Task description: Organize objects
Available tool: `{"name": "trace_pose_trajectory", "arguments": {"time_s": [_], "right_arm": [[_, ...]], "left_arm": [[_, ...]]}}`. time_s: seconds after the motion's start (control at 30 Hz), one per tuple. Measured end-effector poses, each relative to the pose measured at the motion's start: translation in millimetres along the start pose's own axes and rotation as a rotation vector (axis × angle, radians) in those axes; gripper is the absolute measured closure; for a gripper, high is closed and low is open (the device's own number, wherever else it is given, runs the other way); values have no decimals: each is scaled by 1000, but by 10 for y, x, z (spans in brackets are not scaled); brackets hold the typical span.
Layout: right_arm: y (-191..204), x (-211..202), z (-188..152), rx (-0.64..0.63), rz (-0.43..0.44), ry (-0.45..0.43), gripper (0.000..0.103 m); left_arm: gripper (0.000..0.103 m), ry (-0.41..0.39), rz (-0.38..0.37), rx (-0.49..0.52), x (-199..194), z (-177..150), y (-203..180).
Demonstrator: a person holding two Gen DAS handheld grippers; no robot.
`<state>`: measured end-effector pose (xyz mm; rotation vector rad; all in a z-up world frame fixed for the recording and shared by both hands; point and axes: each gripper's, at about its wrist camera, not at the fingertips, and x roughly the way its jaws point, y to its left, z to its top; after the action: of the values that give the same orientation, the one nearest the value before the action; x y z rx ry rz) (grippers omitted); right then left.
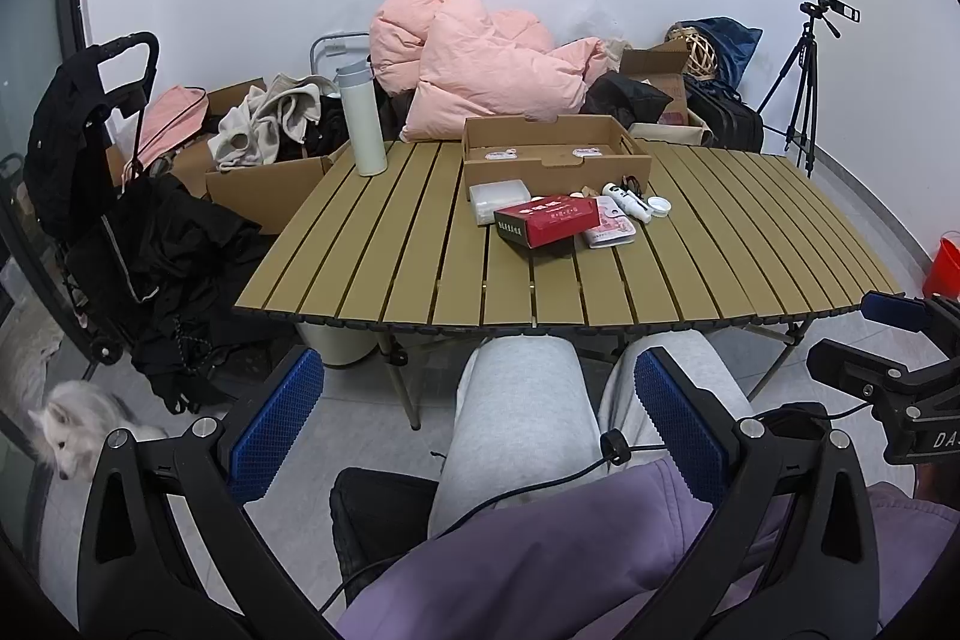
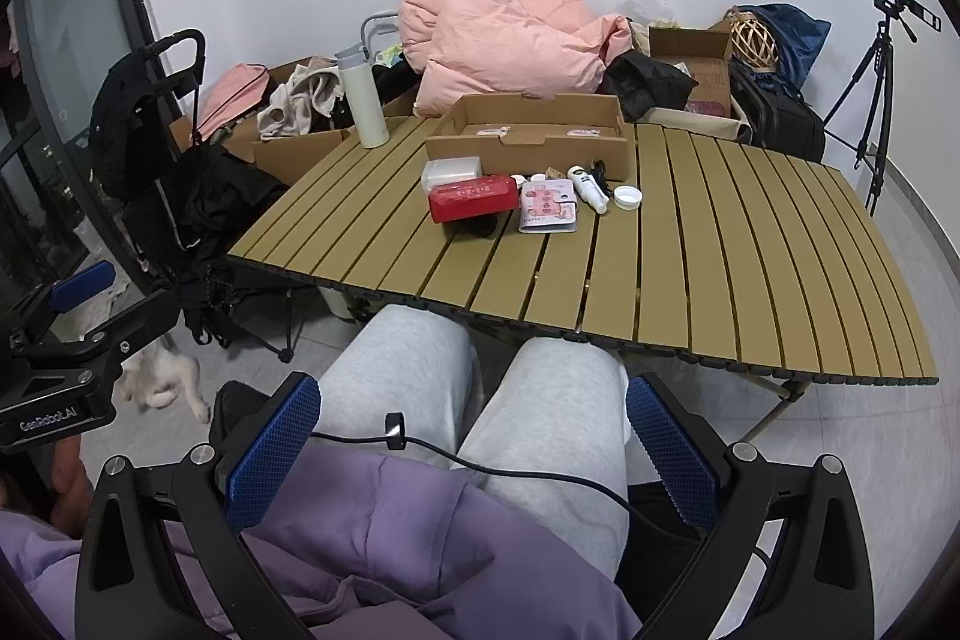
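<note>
On the slatted tan table [image 1: 390, 268] [image 2: 750, 280] lies a red box [image 1: 549, 220] [image 2: 473, 201] among a clear plastic case [image 1: 498, 199] [image 2: 451, 171], a pink wallet [image 1: 612, 229] [image 2: 547, 207], a white tube [image 1: 627, 202] [image 2: 588, 189] and a white cap [image 1: 659, 206] [image 2: 627, 196]. Behind them stands an open cardboard tray [image 1: 555, 163] [image 2: 528, 154]. A white flask [image 1: 360, 118] [image 2: 363, 100] stands upright at the far left corner. My left gripper [image 1: 480, 418] and right gripper [image 2: 474, 436] hang open and empty over the person's lap, short of the table.
The person's grey-trousered knees [image 1: 516, 400] sit at the table's near edge, and a black cable runs across the lap. A white dog [image 1: 72, 424] stands on the floor at left by a black stroller [image 1: 102, 148]. A pink duvet [image 1: 480, 64], boxes and a tripod [image 1: 804, 76] crowd the wall.
</note>
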<state>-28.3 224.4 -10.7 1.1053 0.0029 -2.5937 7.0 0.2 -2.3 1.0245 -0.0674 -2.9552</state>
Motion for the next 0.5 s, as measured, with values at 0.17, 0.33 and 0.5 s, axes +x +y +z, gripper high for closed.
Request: {"name": "trace_pose_trajectory", "arguments": {"time_s": [0.17,0.33,0.5], "right_arm": [[-8,3,-11,1,0,0,0],[-9,6,-12,1,0,0,0],[-7,19,-27,3,-3,7,0]], "left_arm": [[0,1,0,0,0,-3,-3],[0,1,0,1,2,-7,-4],[0,4,1,3,0,-17,-8]]}}
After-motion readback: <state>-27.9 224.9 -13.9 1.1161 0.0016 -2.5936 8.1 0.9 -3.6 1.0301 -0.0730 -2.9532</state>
